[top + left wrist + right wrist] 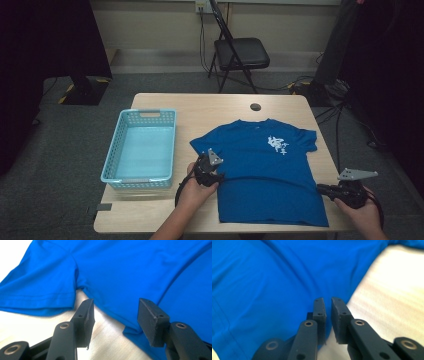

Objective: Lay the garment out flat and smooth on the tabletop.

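A blue T-shirt lies spread flat on the desk, its white print facing up and its hem toward the person. The left hand-held gripper sits at the shirt's side edge, just under the sleeve. In the left gripper view its jaws stand well apart, with the shirt's side seam running between them and the bare desk showing below; the pads press on nothing, and the sleeve lies off to one side of the jaws.

The right hand-held gripper is at the opposite side edge of the shirt, near the lower corner, held level in the person's right hand. In the right gripper view the jaws stand only a narrow slit apart, with nothing in the gap; the blue cloth lies ahead of and beside one jaw, and pale desk lies beside the other. The shirt's edge runs just in front of the fingertips.

Away from the left hand-held gripper, on the side opposite the shirt, a light blue basket stands on the desk, apart from the shirt. Beyond the desk, a black folding chair stands on the floor.
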A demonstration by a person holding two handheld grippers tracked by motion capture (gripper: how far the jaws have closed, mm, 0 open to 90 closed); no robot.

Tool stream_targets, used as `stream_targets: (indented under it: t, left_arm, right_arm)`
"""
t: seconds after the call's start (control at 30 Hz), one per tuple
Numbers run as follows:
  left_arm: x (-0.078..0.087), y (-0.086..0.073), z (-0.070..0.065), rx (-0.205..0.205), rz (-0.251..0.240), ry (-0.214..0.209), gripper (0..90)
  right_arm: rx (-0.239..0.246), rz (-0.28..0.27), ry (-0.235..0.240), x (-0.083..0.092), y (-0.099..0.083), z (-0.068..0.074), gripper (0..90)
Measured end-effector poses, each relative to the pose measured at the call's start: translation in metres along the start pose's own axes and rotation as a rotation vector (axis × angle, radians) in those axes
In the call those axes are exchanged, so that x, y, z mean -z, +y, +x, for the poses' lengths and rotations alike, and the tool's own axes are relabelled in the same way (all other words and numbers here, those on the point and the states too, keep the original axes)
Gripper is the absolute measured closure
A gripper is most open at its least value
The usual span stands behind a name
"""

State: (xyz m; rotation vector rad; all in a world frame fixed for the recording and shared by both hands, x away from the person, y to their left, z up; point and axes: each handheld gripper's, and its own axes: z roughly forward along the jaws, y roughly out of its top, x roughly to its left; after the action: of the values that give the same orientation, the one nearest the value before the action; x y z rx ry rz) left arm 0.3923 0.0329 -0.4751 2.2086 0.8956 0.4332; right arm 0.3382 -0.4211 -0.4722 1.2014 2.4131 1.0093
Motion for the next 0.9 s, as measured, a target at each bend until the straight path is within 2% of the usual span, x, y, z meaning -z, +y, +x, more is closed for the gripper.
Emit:
stream_targets:
  t: [0.2,0.37,0.53,0.63,0.9]
  left_arm:
    - [0.002,0.003,-0.008,-0.002,-0.021,-0.032,47.4]
    - [-0.002,0.001,-0.016,-0.013,-0.004,-0.052,47.4]
    - [-0.007,-0.008,-0.020,-0.002,0.018,-0.068,47.3]
    - [-0.008,-0.012,-0.022,-0.003,0.025,-0.066,46.4]
    - [-0.003,-0.017,-0.027,-0.009,0.027,-0.053,45.3]
  right_arm:
    - [0.022,-0.022,0.014,-0.005,0.015,0.004,78.7]
    - [0.038,-0.031,0.031,-0.015,0.027,0.009,76.2]
    - [0.049,-0.030,0.044,-0.025,0.036,0.014,72.3]
    - [0.061,-0.029,0.047,-0.028,0.040,0.017,71.3]
    - [0.044,-0.053,0.061,-0.032,0.042,0.013,70.8]
